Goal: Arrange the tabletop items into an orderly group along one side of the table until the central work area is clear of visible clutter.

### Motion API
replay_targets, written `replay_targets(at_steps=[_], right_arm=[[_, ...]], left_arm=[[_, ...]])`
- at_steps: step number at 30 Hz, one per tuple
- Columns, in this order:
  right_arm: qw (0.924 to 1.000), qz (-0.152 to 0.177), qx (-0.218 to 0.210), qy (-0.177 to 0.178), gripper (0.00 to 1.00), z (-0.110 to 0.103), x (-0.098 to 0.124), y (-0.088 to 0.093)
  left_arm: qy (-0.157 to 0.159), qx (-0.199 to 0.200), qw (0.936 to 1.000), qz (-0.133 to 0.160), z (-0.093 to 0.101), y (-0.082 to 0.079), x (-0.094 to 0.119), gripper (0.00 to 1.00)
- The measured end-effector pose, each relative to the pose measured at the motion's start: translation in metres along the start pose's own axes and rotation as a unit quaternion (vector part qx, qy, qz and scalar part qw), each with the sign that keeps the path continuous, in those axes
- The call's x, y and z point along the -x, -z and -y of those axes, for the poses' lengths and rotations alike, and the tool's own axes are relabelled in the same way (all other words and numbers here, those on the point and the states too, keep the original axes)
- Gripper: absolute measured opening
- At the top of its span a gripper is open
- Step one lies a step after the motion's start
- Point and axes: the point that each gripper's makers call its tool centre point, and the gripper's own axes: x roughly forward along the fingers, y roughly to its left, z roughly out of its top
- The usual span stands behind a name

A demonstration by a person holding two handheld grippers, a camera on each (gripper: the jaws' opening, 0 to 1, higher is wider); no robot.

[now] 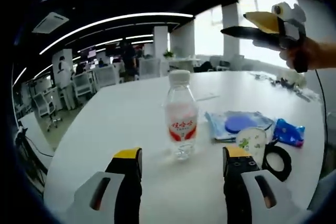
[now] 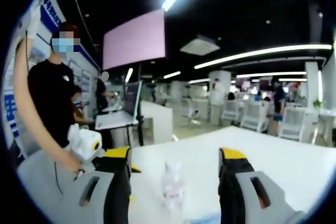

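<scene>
The white table (image 1: pixel 121 114) spans the lower half of the left gripper view, with open-plan office rows of desks and chairs behind it at upper left. At centre frame a clear water bottle (image 1: pixel 181 115) stands upright on the table, white-capped with a red-printed label, lying between and just beyond the jaws of the left gripper (image 1: pixel 181 167), which stand spread apart with nothing between them. To the right of the bottle, in the lower right of the frame, lies a loose cluster: a clear packet holding a blue disc (image 1: pixel 239 124), a white printed packet (image 1: pixel 251 141) partly behind the right-hand jaw, a black tape roll (image 1: pixel 277 158) cut off by that jaw, and a blue wrapped sachet (image 1: pixel 289 132). Small dark items at the far table edge, upper right, are too small to identify. The right gripper (image 1: pixel 233 31) enters at upper right, held in a hand (image 1: pixel 310 53); whether those jaws are parted cannot be told from this angle. The right gripper view settles it: the right gripper (image 2: pixel 174 167) has jaws standing wide, empty. That view also shows a person in a black shirt (image 2: pixel 50 103) at left holding the left gripper body, and a pink-lit monitor (image 2: pixel 134 39) above. There the bottle (image 2: pixel 172 184) is blurred, low between the jaws.
</scene>
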Motion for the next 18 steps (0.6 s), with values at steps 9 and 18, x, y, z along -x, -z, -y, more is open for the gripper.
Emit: replay_targets(at_steps=[9, 18], right_arm=[[0.9984, 0.014, -0.035, 0.042, 0.65, -0.002, 0.047, -0.003], [0.9977, 0.012, -0.033, 0.059, 0.66, -0.008, 0.066, -0.007]], left_arm=[[-0.004, 0.006, 0.9999, 0.015, 0.006, -0.012, 0.02, 0.54], [0.012, 0.006, 0.9999, 0.009, 0.021, -0.012, 0.025, 0.57]])
